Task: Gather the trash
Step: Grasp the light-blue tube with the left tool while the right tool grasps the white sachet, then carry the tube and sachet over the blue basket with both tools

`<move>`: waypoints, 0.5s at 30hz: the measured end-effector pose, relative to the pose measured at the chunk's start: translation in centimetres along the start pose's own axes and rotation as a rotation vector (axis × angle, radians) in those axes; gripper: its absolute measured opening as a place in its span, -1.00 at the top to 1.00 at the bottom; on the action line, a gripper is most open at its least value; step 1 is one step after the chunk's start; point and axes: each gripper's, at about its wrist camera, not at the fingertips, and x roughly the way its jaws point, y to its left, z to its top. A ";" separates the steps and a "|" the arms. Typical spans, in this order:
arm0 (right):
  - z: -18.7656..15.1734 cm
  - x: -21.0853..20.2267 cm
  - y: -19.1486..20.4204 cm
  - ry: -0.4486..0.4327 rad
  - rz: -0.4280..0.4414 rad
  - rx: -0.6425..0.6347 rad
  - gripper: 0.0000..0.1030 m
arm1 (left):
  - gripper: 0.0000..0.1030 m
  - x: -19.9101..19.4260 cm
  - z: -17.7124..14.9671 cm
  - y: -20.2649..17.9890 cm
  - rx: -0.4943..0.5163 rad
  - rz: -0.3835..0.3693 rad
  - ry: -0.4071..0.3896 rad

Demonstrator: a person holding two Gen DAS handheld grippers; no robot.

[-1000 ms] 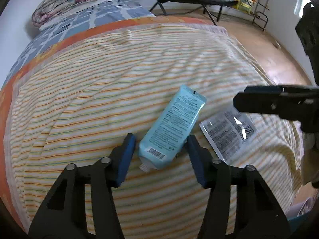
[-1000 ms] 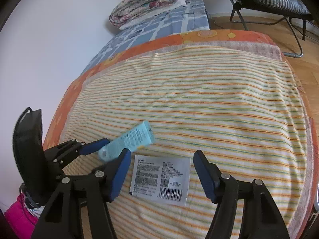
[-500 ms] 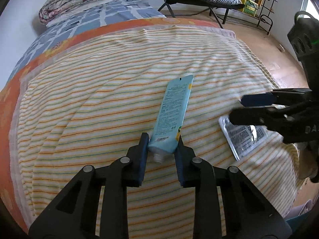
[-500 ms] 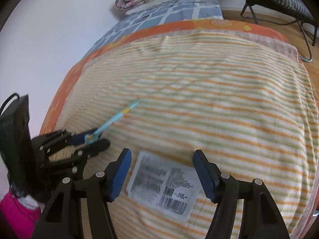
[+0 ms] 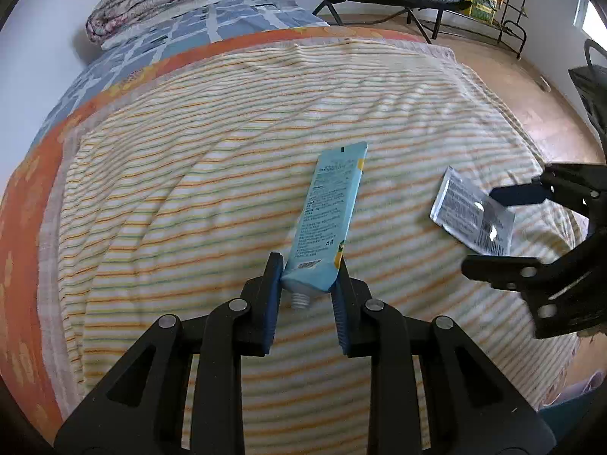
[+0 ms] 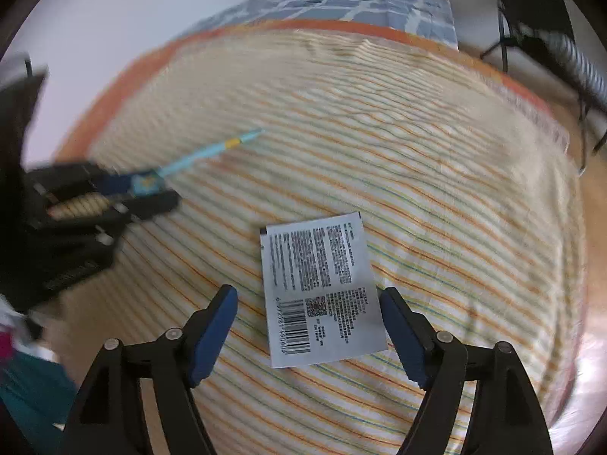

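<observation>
Already your left hand-held gripper (image 5: 309, 276) is clamped on the blue tube (image 5: 330, 223) at its capless neck end, so the flat crimped tail sticks out toward 12 o'clock, apparently lifted off the bed (image 5: 189, 174). Your right hand-held gripper (image 6: 308, 326) is wide open, its pads straddling the silver sachet (image 6: 322, 295) lying flat on the striped blanket, holding nothing; that lines it up for an edge pinch. Motion blur smears the right view's left side, and no trash bin can be made out in either view.
</observation>
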 end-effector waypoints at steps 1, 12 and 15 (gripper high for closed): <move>0.0 -0.1 0.2 -0.004 -0.003 -0.002 -0.37 | 0.53 -0.1 -0.2 0.0 0.006 0.006 -0.001; -1.0 -3.0 0.4 -0.054 0.000 0.047 0.14 | 0.53 -2.9 -2.2 0.3 0.028 0.046 -0.027; -1.3 -3.4 0.5 -0.060 -0.001 0.057 0.15 | 0.54 -3.9 -2.7 0.4 0.029 0.055 -0.037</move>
